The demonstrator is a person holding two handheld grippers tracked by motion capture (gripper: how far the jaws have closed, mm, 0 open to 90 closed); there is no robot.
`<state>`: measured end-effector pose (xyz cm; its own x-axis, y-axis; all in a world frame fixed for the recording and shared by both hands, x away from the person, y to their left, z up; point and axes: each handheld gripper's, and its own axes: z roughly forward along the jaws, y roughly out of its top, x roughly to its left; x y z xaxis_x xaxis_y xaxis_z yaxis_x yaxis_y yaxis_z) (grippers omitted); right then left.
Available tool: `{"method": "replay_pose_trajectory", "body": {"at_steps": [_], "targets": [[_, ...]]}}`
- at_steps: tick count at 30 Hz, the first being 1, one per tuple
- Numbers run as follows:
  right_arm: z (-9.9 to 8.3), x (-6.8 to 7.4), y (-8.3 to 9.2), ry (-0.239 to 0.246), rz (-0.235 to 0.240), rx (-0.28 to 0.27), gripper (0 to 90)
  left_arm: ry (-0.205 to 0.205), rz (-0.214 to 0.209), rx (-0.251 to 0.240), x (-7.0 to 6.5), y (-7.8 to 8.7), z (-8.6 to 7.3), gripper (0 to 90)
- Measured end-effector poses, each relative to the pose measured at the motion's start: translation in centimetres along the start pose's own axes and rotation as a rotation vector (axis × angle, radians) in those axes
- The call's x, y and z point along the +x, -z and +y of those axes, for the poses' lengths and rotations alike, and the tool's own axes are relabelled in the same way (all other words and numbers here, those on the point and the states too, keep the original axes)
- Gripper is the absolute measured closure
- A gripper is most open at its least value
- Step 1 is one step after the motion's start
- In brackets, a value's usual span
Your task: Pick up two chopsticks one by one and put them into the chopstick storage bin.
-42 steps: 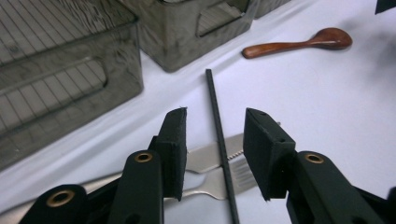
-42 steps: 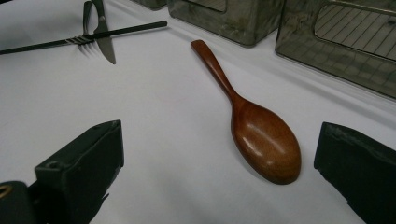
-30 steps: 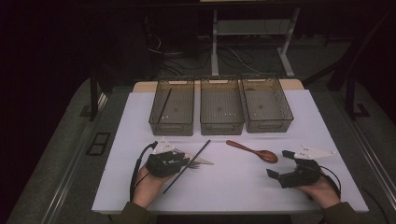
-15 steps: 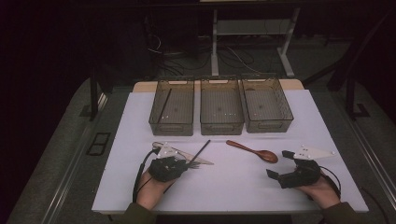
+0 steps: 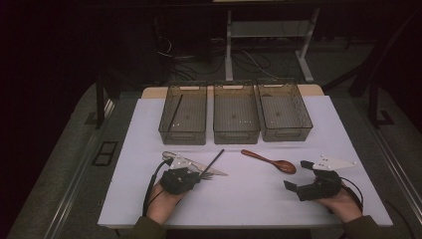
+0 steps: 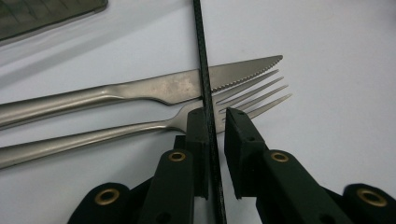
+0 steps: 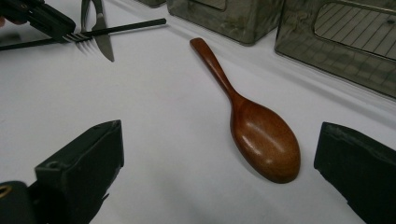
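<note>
Closing in: left gripper (image 6: 214,116) fingers have just been narrowing round the thin black chopstick (image 6: 201,56), one touching, other w/ a slight gap. It lies across steel knife (image 6: 154,88) & fork (image 6: 140,130) on white worktop (image 5: 249,199). Grip nearly set. Right gripper (image 7: 215,163) spread wide near brown wooden spoon (image 7: 261,140). Vs earlier: left hand slid closer.

Both grippers are black: the left gripper (image 5: 199,175) and right gripper (image 5: 294,175) each carry a grey three-cornered plate, brass-coloured screws and a black cable. The sleeves (image 5: 149,230) at 6 o'clock are dark olive.
</note>
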<state>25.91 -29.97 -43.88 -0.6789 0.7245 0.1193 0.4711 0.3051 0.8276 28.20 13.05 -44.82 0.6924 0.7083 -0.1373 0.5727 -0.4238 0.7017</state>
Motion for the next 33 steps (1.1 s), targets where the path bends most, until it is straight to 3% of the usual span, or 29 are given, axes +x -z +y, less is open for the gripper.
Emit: {"method": "replay_pose_trajectory", "body": {"at_steps": [17,26,33], "targets": [[0.0,0.0,0.0,0.005,0.001,0.0,1.1,0.006,0.029,0.012,-0.2,0.0,0.2,85.2],[0.0,0.1,-0.1,0.01,0.004,0.008,1.1,-0.019,0.017,0.008,-0.1,0.6,0.6,85.2],[-0.2,0.3,-0.4,-0.009,0.033,0.031,1.1,-0.035,0.002,-0.004,0.1,1.3,0.9,85.2]]}}
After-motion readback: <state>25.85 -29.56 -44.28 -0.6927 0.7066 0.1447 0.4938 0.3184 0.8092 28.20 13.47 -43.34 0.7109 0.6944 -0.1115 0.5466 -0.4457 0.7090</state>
